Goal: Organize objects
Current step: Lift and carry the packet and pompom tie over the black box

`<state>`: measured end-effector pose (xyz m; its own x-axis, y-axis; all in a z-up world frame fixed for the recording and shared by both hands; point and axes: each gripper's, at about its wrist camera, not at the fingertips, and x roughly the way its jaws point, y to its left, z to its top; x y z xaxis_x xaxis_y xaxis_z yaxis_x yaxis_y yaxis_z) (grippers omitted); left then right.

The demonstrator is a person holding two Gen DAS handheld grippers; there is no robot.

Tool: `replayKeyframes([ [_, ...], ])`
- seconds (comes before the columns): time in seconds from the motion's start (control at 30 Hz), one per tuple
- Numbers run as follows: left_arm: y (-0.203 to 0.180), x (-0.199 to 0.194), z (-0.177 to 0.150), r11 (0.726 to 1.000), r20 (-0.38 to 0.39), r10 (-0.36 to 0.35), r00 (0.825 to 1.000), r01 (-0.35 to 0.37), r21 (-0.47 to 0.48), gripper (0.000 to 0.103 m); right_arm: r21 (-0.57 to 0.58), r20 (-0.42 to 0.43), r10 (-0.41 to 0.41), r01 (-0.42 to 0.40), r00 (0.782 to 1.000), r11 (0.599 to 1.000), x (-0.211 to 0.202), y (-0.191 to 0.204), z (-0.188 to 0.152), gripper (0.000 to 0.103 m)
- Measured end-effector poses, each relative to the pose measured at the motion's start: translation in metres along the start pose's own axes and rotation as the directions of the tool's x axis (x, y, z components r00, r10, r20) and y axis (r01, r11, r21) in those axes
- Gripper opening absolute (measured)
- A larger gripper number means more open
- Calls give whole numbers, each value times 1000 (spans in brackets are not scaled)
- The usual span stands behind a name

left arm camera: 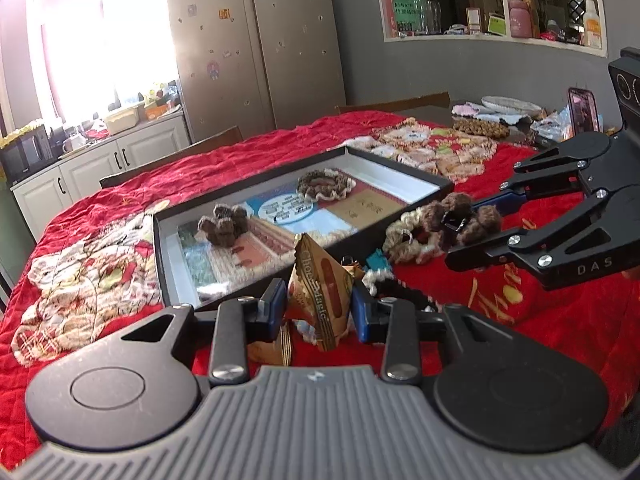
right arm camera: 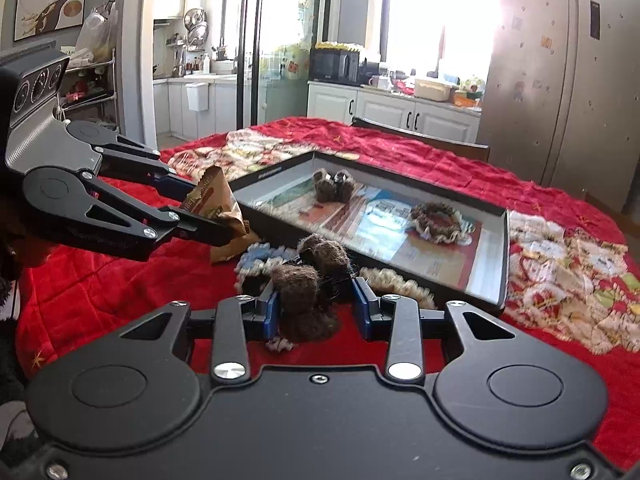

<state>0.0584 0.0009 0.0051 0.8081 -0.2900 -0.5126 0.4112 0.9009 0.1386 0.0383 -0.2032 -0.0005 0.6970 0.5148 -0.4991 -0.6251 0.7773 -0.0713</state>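
Observation:
A shallow black tray [left arm camera: 400, 166] [right arm camera: 502, 256] lies on the red cloth; it holds a brown fuzzy hair clip [left arm camera: 224, 226] [right arm camera: 332, 186] and a brown-and-cream scrunchie [left arm camera: 326, 185] [right arm camera: 436, 220]. My left gripper [left arm camera: 319, 306] [right arm camera: 216, 216] is shut on a brown snack packet [left arm camera: 320, 292] [right arm camera: 218, 204], held just in front of the tray. My right gripper [right arm camera: 314, 306] [left arm camera: 472, 224] is shut on a second brown fuzzy hair clip [right arm camera: 308, 280] [left arm camera: 460, 210], right of the packet. A cream scrunchie [left arm camera: 408, 240] [right arm camera: 396, 280] and a blue-and-white one [right arm camera: 260, 258] lie beneath.
The table wears a red quilted cloth [left arm camera: 560, 320] [right arm camera: 120, 264] with floral patches. At its far end are a phone [left arm camera: 582, 110], a plate [left arm camera: 510, 104] and knitted items. A fridge [left arm camera: 256, 40] and white cabinets [right arm camera: 392, 110] stand behind.

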Motion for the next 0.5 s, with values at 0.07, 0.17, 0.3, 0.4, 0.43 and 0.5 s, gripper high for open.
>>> replayKeyframes([
  [0.07,1,3,6,1000,8,-1,1000,1,-2,38,2,13,-7,7,1000,1000,0,-3,5,35],
  [0.17,4,10,16,1000,20,3,1000,-3,-17,38,7,33,-20,20,999,1000,0,-9,15,35],
  [0.3,9,19,31,999,38,-1,999,3,-37,38,13,50,-48,48,998,999,4,-19,27,35],
  [0.4,14,30,41,999,39,-5,999,7,-51,38,23,63,-74,73,995,997,8,-28,36,35],
  [0.43,15,34,45,998,37,-2,999,4,-56,38,26,65,-83,81,994,996,10,-31,40,35],
  [0.5,17,44,52,998,34,11,999,-9,-59,38,40,72,-98,95,993,995,16,-40,48,35],
])
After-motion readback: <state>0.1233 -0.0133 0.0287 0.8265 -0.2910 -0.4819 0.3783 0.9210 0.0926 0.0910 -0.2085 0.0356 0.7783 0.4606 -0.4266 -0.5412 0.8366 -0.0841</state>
